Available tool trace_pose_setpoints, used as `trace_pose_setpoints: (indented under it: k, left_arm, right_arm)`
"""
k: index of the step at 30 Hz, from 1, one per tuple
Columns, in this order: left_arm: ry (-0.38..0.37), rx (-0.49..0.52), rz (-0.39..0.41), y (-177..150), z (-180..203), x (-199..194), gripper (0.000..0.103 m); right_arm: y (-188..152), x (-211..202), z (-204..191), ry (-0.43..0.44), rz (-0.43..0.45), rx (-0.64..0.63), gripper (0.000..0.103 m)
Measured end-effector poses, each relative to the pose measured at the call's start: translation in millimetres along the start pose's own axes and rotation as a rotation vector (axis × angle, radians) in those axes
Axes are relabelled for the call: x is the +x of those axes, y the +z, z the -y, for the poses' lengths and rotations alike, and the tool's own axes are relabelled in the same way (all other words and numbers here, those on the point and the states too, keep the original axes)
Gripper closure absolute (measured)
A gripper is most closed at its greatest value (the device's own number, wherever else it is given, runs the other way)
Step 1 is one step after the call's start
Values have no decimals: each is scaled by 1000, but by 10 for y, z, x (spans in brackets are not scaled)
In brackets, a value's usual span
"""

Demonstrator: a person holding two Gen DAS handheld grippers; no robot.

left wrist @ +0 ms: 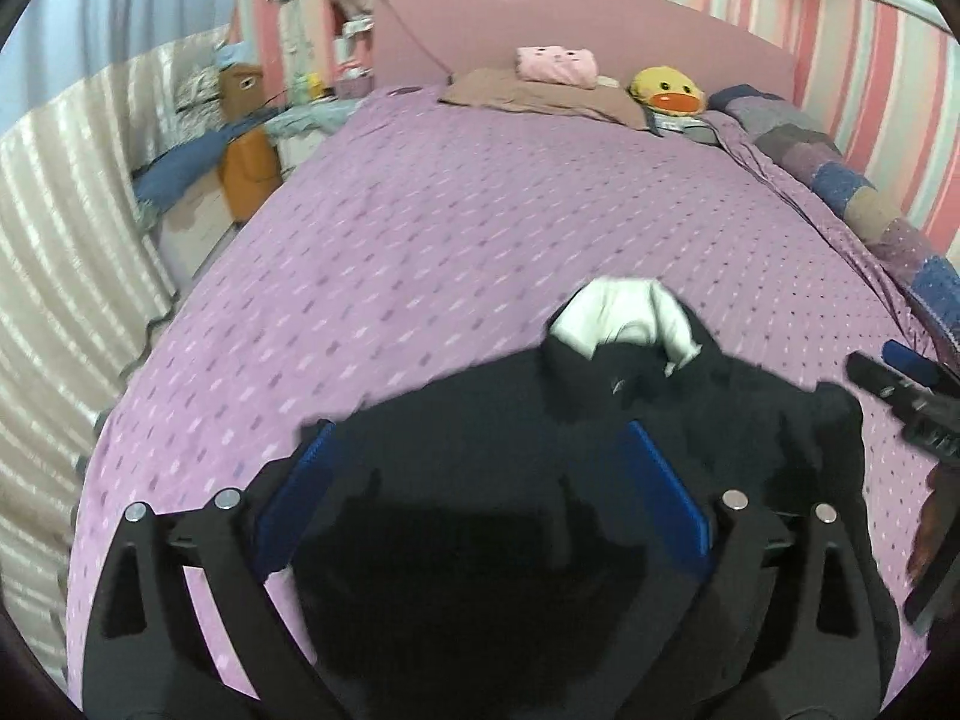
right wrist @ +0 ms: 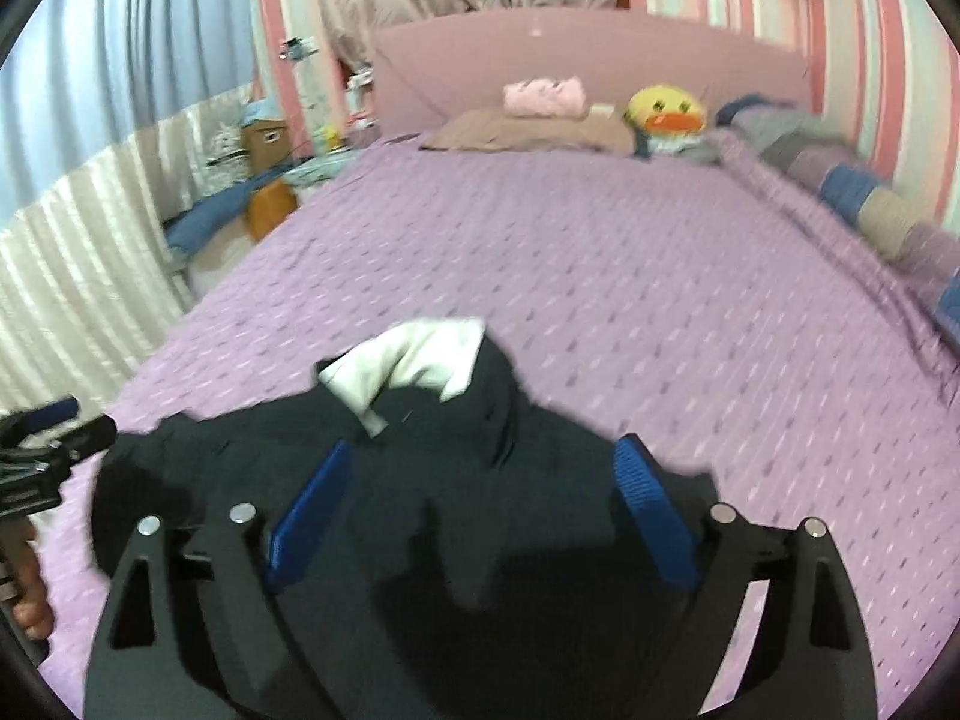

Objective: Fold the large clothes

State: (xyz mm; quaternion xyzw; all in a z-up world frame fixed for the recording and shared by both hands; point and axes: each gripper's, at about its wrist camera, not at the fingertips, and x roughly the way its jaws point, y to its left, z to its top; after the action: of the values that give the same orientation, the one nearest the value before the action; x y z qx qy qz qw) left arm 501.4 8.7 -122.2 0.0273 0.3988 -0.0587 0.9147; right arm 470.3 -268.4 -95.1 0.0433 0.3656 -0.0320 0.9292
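Note:
A black garment (left wrist: 480, 414) with a white inner part (left wrist: 624, 312) lies bunched at the near end of the purple bed (left wrist: 420, 228). My left gripper (left wrist: 480, 432) hovers over its left part, jaws wide open, blue pads (left wrist: 666, 486) apart. My right gripper (right wrist: 486, 450) hovers over the garment (right wrist: 420, 450) from the right, also wide open and empty; the white part (right wrist: 414, 360) lies just ahead. Each gripper shows at the edge of the other's view: the right (left wrist: 900, 384), the left (right wrist: 48, 438).
Pillows (left wrist: 540, 93), a pink plush (left wrist: 558, 63) and a yellow duck plush (left wrist: 666, 90) lie at the headboard. A folded patchwork blanket (left wrist: 840, 180) runs along the right wall. A brown toy and clutter (left wrist: 246, 138) stand left of the bed.

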Motion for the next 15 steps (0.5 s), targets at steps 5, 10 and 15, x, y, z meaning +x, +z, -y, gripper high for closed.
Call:
trace_pose_setpoints:
  k: [5, 10, 15]
  left_arm:
    - [11, 52, -12, 336, 326, 545, 9]
    - [83, 79, -30, 264, 368, 1092, 9]
    - [156, 52, -93, -16, 101, 1559, 9]
  right_arm:
    - [86, 519, -93, -60, -13, -26, 13]
    - [-45, 943, -42, -74, -63, -58, 13]
    - [-328, 1219, 143, -82, -103, -31, 13]
